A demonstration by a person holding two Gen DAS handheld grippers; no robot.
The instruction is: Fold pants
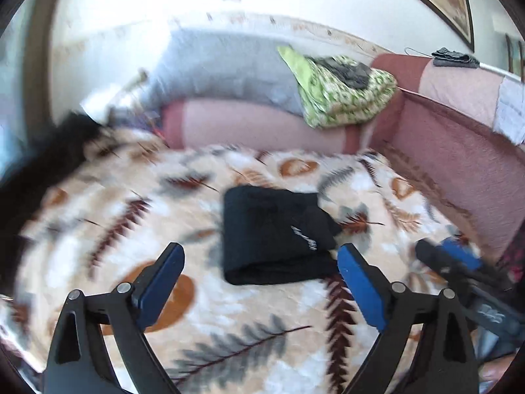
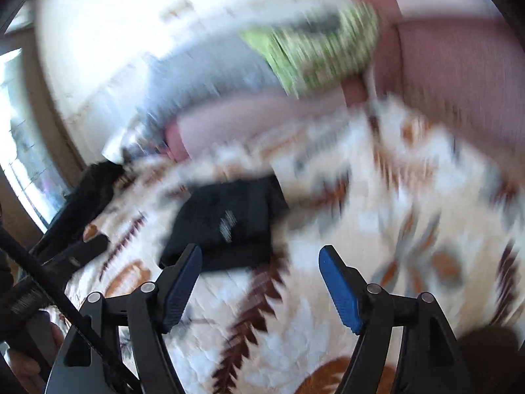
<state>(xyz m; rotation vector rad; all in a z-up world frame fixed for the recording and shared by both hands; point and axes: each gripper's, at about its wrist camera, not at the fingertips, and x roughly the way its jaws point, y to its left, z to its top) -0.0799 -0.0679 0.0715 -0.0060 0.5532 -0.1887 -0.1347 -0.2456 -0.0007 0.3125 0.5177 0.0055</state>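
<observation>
The black pants point(image 1: 275, 233) lie folded into a compact rectangle on the leaf-patterned blanket point(image 1: 229, 328), a small white logo facing up. My left gripper point(image 1: 261, 252) hangs above the blanket just short of the bundle's near edge, jaws wide apart with nothing between them. In the right wrist view, which is blurred, the same pants point(image 2: 229, 223) lie ahead and to the left. My right gripper point(image 2: 261, 256) is open and empty, its left finger overlapping the bundle's near edge in the picture. The right gripper point(image 1: 459, 262) also shows at the right of the left wrist view.
A pink sofa back point(image 1: 459, 151) and bolster point(image 1: 256, 124) border the blanket at the far side and right. A green patterned cloth point(image 1: 344, 95) and a grey blanket point(image 1: 223, 65) lie on the bolster. Another dark garment point(image 2: 82, 203) lies at the blanket's left edge.
</observation>
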